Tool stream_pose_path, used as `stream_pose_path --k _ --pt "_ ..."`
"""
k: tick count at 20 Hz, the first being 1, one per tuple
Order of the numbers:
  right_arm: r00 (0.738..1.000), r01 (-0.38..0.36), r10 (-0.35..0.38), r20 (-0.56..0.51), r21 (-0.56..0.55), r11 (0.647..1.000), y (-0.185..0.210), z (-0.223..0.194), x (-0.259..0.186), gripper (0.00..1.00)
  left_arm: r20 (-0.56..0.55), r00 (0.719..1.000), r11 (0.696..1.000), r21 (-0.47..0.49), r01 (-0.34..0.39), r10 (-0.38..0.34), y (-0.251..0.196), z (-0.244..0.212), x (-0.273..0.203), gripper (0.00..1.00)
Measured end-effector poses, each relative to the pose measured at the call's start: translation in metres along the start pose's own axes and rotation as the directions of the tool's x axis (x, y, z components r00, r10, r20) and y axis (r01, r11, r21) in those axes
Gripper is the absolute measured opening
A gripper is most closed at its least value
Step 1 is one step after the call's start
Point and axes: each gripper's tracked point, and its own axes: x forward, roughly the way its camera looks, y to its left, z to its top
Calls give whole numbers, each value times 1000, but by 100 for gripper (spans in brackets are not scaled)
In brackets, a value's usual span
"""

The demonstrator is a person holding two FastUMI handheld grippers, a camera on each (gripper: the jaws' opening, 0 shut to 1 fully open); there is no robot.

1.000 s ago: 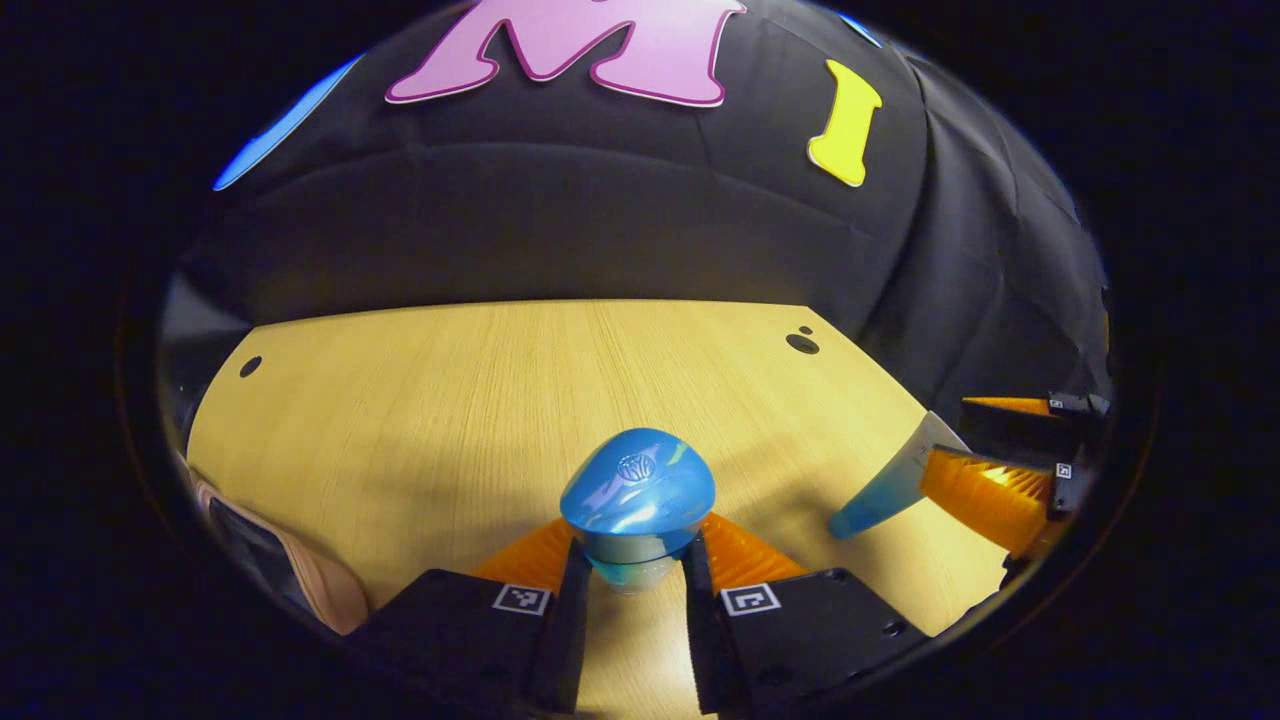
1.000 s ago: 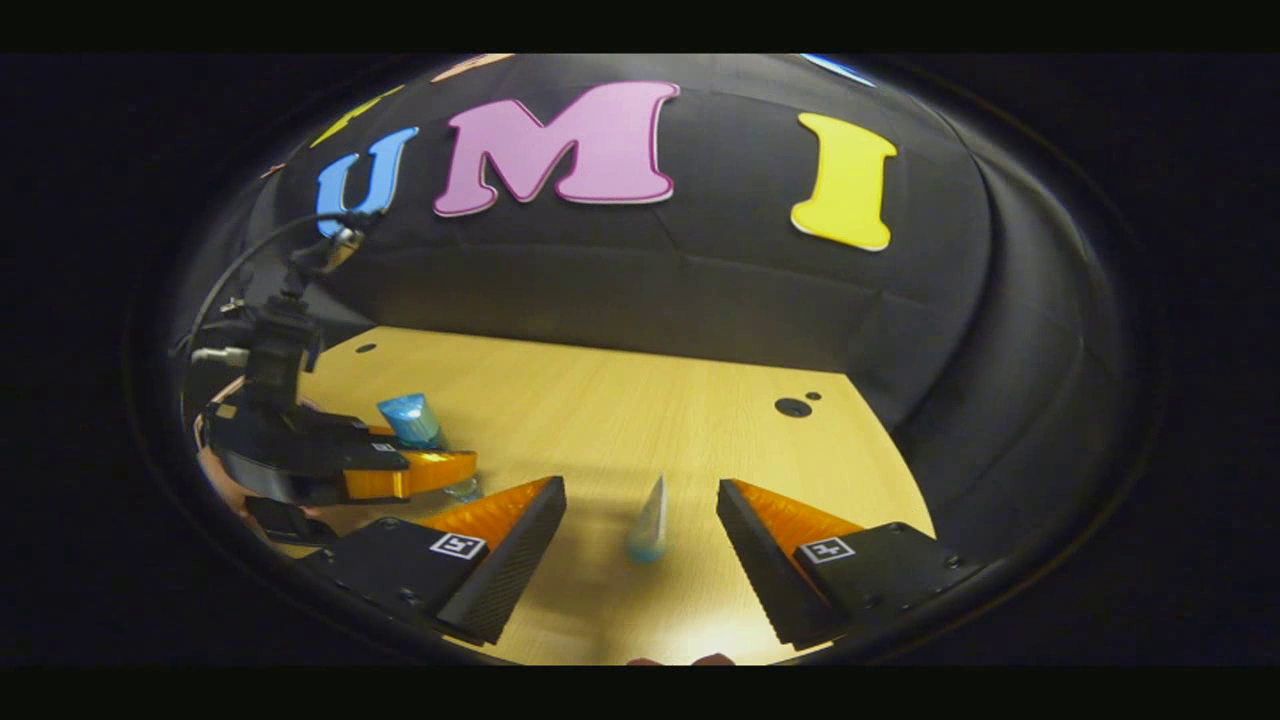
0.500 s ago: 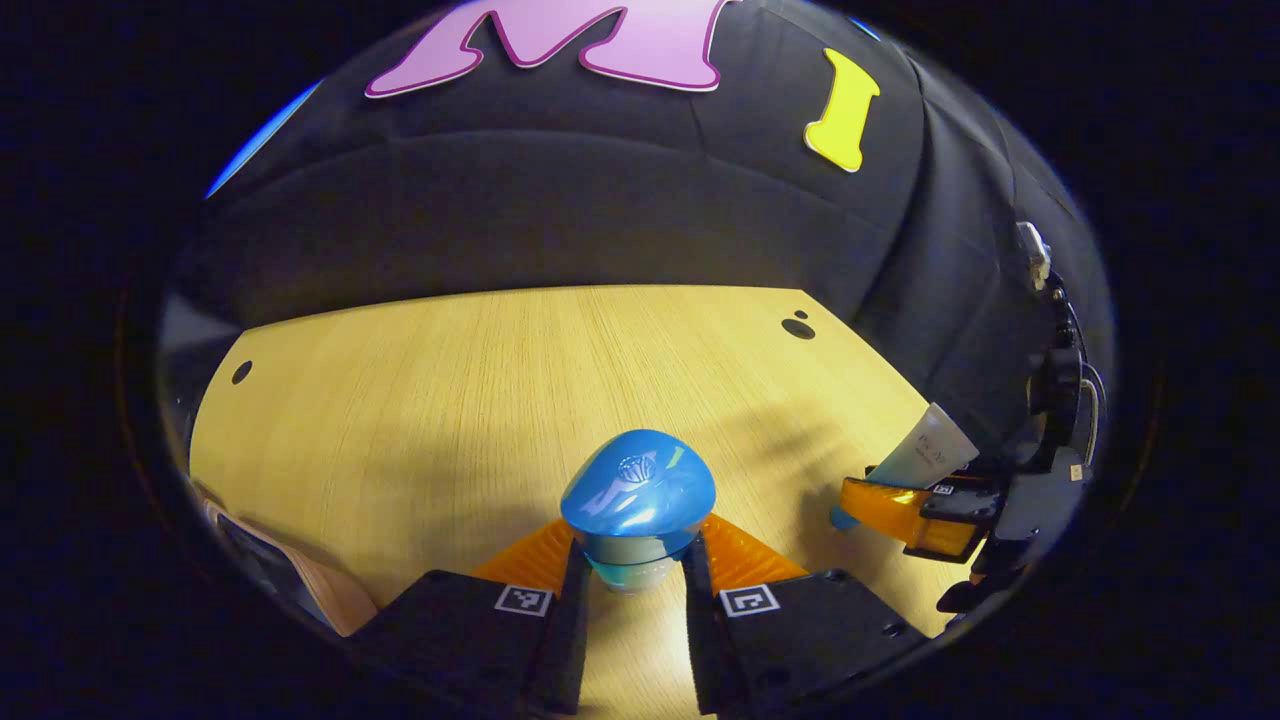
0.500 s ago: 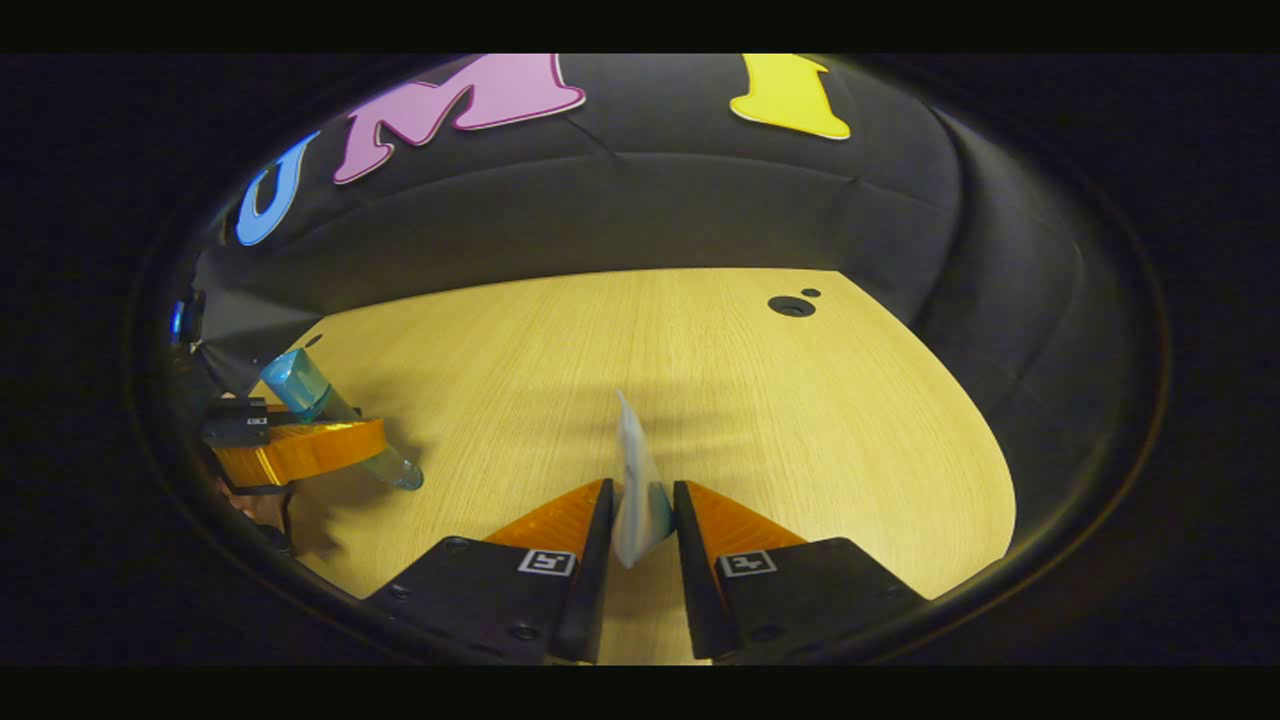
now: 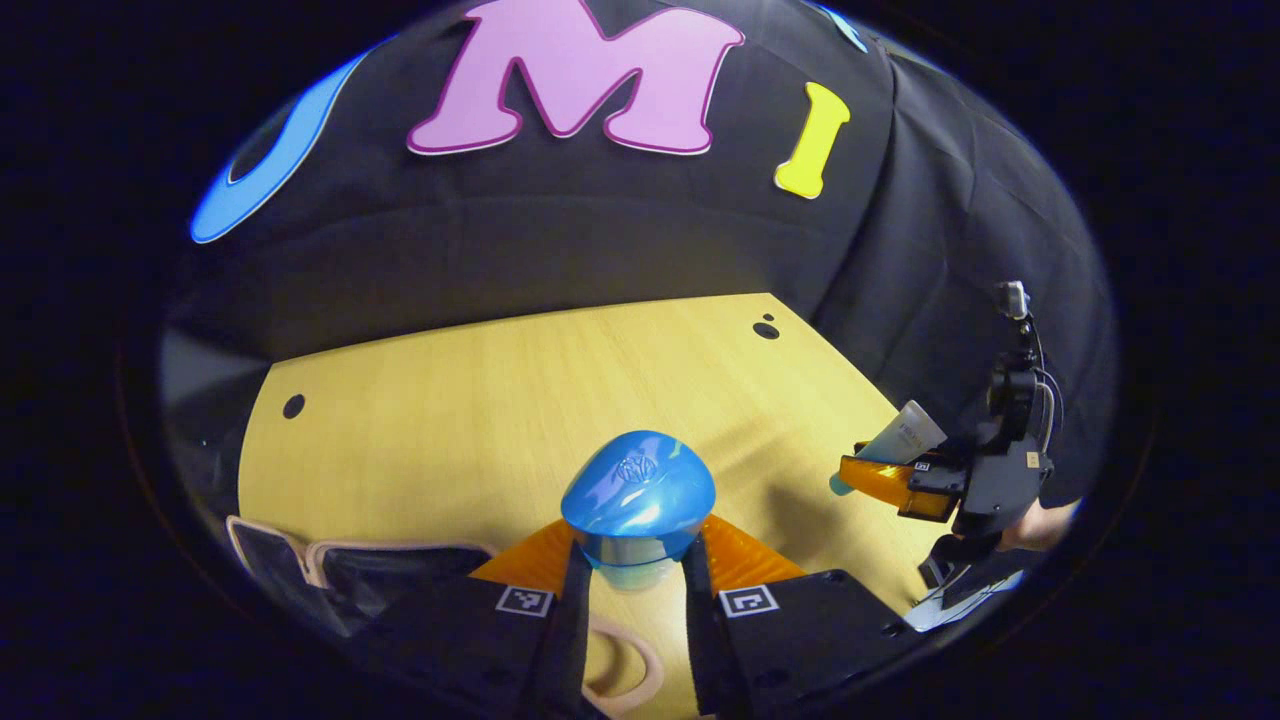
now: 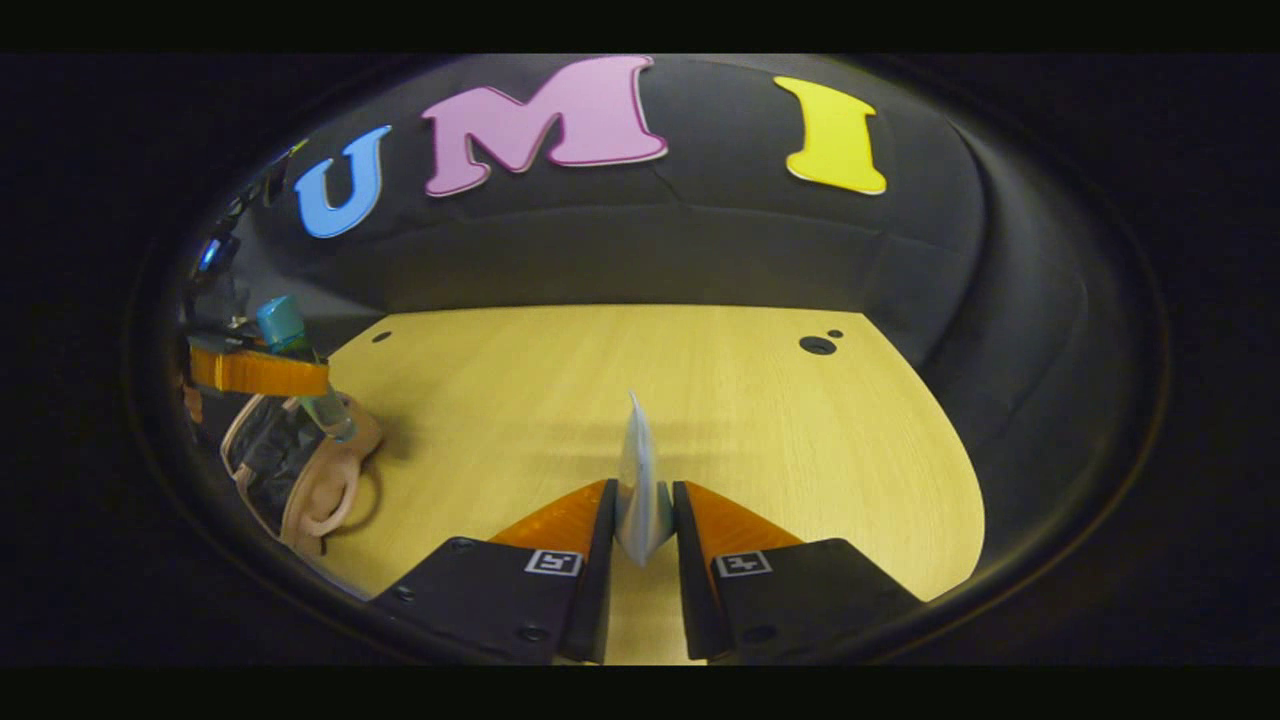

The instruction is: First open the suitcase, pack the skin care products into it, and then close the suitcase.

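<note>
My left gripper (image 5: 635, 565) is shut on a bottle (image 5: 638, 495) with a glossy blue cap, held upright above the wooden table (image 5: 450, 420). Just below and to its left lies the open suitcase (image 5: 340, 565), pink-rimmed with a dark inside; its handle loop (image 5: 625, 685) shows between my fingers. My right gripper (image 6: 640, 525) is shut on a flat white tube (image 6: 636, 470) that stands on edge above the table (image 6: 760, 420). In the right gripper view the left gripper (image 6: 300, 375) holds the bottle (image 6: 290, 340) over the suitcase (image 6: 300, 470). In the left gripper view the right gripper (image 5: 865, 470) carries the tube (image 5: 908, 432).
The booth's black cloth wall closes off the back and sides. Small round holes (image 5: 766, 329) (image 5: 293, 406) sit near the table's far corners. A hand (image 5: 1040, 520) holds the right gripper at the far right. Bare wood stretches between the grippers and the wall.
The right gripper went from open around the tube to shut on it and lifted it. The left gripper carried the bottle towards the suitcase, which now shows more fully.
</note>
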Motion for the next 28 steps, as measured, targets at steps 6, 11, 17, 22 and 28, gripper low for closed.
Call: stream_pose_path --k 6,11,17,22,28 --pt "997 -61 59 54 36 997 71 7 -44 33 -249 964 988 -89 -123 98 93 -100 -71 46" --pt "992 -98 98 74 9 995 122 2 -73 33 -520 847 973 -122 -197 107 136 -203 -68 46" --pt "992 -116 116 49 -17 993 157 -18 -98 33 -621 775 951 -154 -268 118 134 -266 -34 46" --pt "990 -139 139 6 -33 990 186 -32 -104 33 -634 764 931 -196 -307 118 135 -280 -16 53" --pt "978 -206 203 -38 -106 973 233 -37 -109 33 -475 851 944 -108 -310 225 128 -234 -38 98"
